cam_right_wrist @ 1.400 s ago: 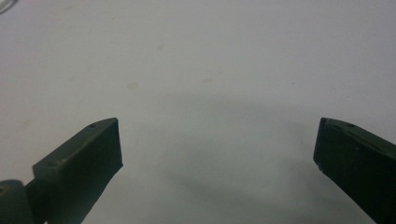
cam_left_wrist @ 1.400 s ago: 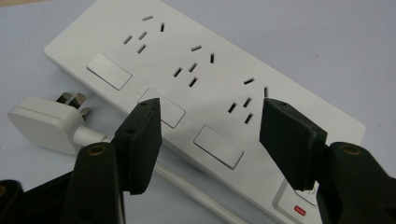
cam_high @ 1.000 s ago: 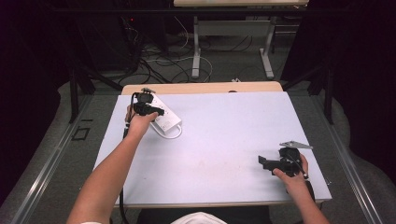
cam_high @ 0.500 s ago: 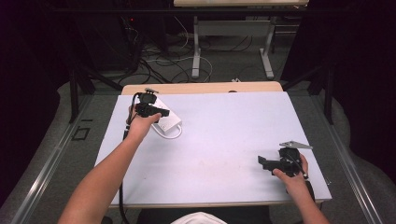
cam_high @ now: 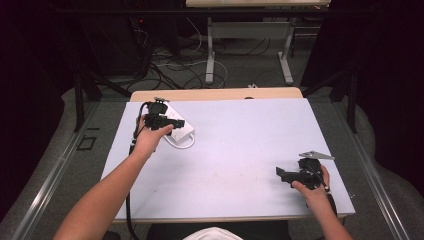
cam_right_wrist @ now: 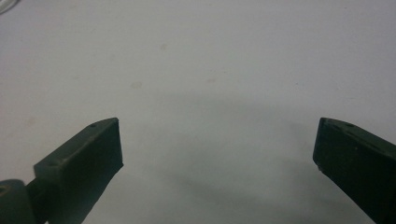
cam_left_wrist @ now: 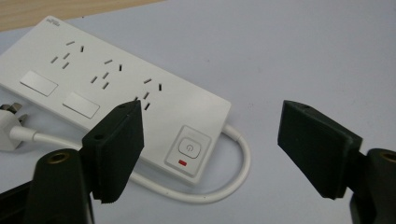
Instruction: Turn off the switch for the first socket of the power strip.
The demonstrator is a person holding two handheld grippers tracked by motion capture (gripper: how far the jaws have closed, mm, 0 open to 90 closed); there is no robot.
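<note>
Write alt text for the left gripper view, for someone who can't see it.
A white power strip lies on a pale table, seen between the wide-open black jaws of the left hand-held gripper. Its power button sits at the near end above a small red mark, and its white cord loops around that end to a plug at left.

Power strip plug, frame-cut

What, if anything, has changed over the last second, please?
Almost nothing. The left gripper hovers open over the power strip as before, perhaps shifted a touch; nothing was grasped or released. The right gripper stays open near the table's right edge, and the strip has not moved.
</note>
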